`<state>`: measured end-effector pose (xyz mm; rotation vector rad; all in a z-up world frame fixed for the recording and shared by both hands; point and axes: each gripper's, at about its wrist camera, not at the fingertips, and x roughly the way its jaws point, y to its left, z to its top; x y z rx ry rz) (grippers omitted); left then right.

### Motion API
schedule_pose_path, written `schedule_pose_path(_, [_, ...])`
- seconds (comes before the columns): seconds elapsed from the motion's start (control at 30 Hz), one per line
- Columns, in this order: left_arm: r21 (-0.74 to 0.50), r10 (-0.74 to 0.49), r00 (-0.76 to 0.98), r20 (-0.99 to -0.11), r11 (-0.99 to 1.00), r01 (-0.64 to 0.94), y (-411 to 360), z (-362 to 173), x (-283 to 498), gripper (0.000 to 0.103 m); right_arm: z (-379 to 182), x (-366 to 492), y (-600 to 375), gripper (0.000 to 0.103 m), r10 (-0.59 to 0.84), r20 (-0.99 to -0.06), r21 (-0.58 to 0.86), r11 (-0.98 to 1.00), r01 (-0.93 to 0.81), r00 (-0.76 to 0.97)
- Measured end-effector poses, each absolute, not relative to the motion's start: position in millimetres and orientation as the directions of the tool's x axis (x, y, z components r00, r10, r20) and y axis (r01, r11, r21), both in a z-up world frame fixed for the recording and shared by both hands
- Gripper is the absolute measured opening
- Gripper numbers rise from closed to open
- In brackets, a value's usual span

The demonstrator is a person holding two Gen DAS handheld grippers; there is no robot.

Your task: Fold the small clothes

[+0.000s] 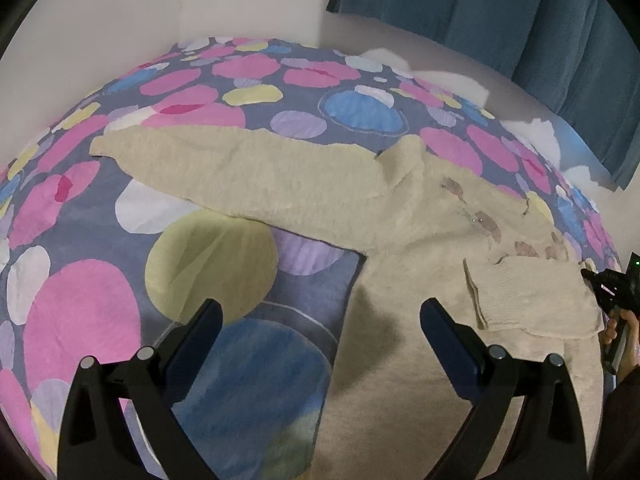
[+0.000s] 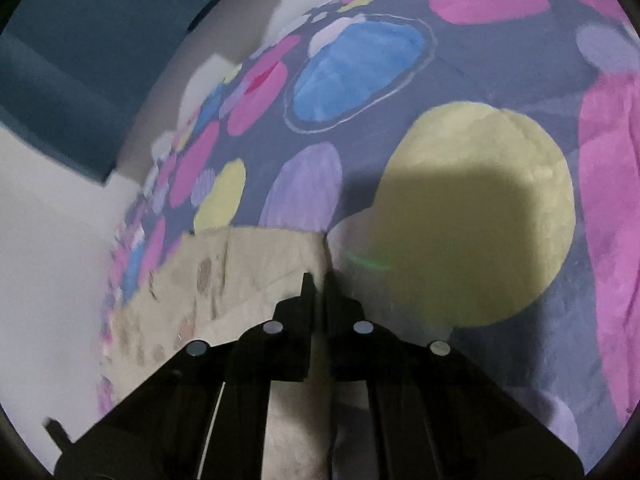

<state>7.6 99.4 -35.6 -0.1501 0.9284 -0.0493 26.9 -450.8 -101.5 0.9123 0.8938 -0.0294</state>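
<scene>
Mid-fold: the cream sweater (image 1: pixel 420 216) lies spread on the dotted bedspread (image 1: pixel 80 312). The right gripper (image 2: pixel 318 280) has its fingers pinched on the folded sleeve (image 1: pixel 532 300). The left gripper (image 1: pixel 320 320) hovers wide open, probably needing the other sleeve next.

A bed (image 1: pixel 100 312) is covered by a grey-blue sheet printed with pink, blue, yellow and lilac circles. A pale wall (image 1: pixel 120 8) is seen behind it, and a teal curtain (image 1: pixel 500 12) is hung at the far right corner.
</scene>
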Motion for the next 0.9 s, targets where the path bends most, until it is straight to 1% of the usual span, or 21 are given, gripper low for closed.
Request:
schedule_pose_path(0.1, [-0.149,-0.108,0.598,-0.794,0.989,-0.021,98.6,-35.4,6.5,0.099,-102.7,21.7,-455.7,0.004,0.361,-0.654,0.709,0.601,0.37,0.665])
schedule_pose_path(0.13, [-0.148,-0.107,0.6,-0.793,0.989,-0.019,98.8,-34.9,5.8,0.099,-101.9,19.7,-456.6,0.006,0.374,-0.648,0.718,0.591,0.369,0.663])
schedule_pose_path(0.2, [-0.148,-0.107,0.606,-0.788,0.989,-0.018,100.1,-33.6,3.8,0.099,-95.6,8.1,-454.7,0.01,0.394,-0.638,0.73,0.584,0.356,0.662])
schedule_pose_path(0.23, [-0.15,-0.108,0.607,-0.787,0.988,-0.019,99.6,-33.6,3.3,0.099,-92.1,1.3,-453.0,0.015,0.399,-0.632,0.732,0.587,0.345,0.664])
schedule_pose_path(0.27, [-0.153,-0.109,0.607,-0.787,0.988,-0.02,100.1,-33.6,2.9,0.099,-87.3,-9.8,-448.5,0.022,0.402,-0.634,0.728,0.598,0.335,0.661])
schedule_pose_path(0.33, [-0.154,-0.11,0.607,-0.787,0.988,-0.02,100.5,-33.7,2.5,0.099,-81.4,-28.4,-441.3,0.026,0.411,-0.64,0.72,0.616,0.32,0.649])
schedule_pose_path(0.37, [-0.152,-0.109,0.607,-0.787,0.988,-0.019,100.4,-33.6,2.5,0.099,-78.9,-39.0,-436.1,0.026,0.412,-0.65,0.709,0.63,0.316,0.638])
schedule_pose_path(0.5, [-0.156,-0.116,0.605,-0.788,0.988,-0.014,101.0,-33.8,1.0,0.099,-77.5,-64.2,-424.4,0.025,0.417,-0.667,0.693,0.651,0.309,0.617])
schedule_pose_path(0.57, [-0.155,-0.117,0.606,-0.787,0.988,-0.01,99.0,-34.3,-1.4,0.099,-81.0,-69.3,-418.5,0.006,0.386,-0.71,0.644,0.695,0.321,0.589])
schedule_pose_path(0.63, [-0.151,-0.116,0.608,-0.786,0.988,-0.007,97.4,-34.5,-3.7,0.099,-85.4,-70.1,-417.5,0.005,0.381,-0.704,0.644,0.7,0.311,0.6])
schedule_pose_path(0.7, [-0.153,-0.117,0.607,-0.786,0.988,-0.008,97.3,-34.9,-4.2,0.099,-86.4,-72.1,-422.0,0.005,0.405,-0.678,0.677,0.67,0.305,0.613])
schedule_pose_path(0.77, [-0.156,-0.118,0.606,-0.787,0.988,-0.011,97.7,-34.7,-5.9,0.099,-75.2,-75.9,-421.8,0.011,0.394,-0.671,0.675,0.676,0.297,0.629])
schedule_pose_path(0.8, [-0.158,-0.117,0.608,-0.785,0.987,-0.013,98.4,-34.9,-7.3,0.099,-67.3,-78.2,-420.2,0.012,0.384,-0.663,0.672,0.683,0.285,0.642])
schedule_pose_path(0.83, [-0.157,-0.115,0.61,-0.784,0.987,-0.016,99.9,-34.9,-8.6,0.099,-59.4,-81.1,-416.9,0.018,0.385,-0.646,0.681,0.681,0.27,0.659])
schedule_pose_path(0.87, [-0.157,-0.114,0.61,-0.784,0.987,-0.018,101.4,-35.1,-9.4,0.099,-49.2,-84.5,-411.2,0.028,0.396,-0.615,0.703,0.666,0.248,0.682])
schedule_pose_path(0.9, [-0.159,-0.112,0.611,-0.784,0.987,-0.023,103.5,-35.3,-10.3,0.099,-45.4,-84.4,-408.1,0.032,0.408,-0.598,0.717,0.656,0.234,0.69])
